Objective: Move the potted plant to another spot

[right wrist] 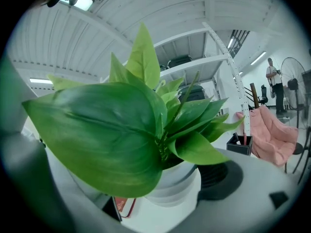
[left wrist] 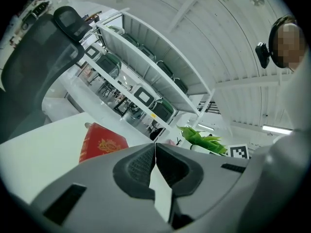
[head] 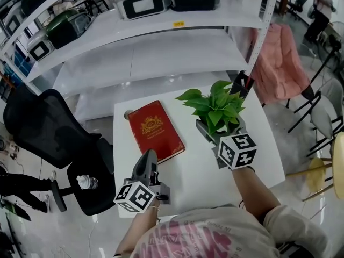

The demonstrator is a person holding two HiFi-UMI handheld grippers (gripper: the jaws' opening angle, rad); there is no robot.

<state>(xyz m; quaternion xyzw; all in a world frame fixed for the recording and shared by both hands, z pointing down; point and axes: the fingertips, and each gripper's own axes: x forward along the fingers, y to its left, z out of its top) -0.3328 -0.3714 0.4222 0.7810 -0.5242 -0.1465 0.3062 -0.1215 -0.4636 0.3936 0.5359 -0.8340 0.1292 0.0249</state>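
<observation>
Nearest the person, the left gripper [left wrist: 154, 152] hovers over the front of the white table [head: 188, 168], jaws pressed together on nothing, with the red book [head: 156, 130] just beyond. Farther right, the right gripper [head: 219, 134] stands wide open astride the white pot [right wrist: 175, 183] of the potted plant [head: 215, 104] at the table's far right; a gap shows on one side, so I'd say it isn't squeezing. Closing on leaves or on that smooth wall could let the pot slip or tip, and a shove forward might hit the black pen holder [right wrist: 239, 143] behind.
</observation>
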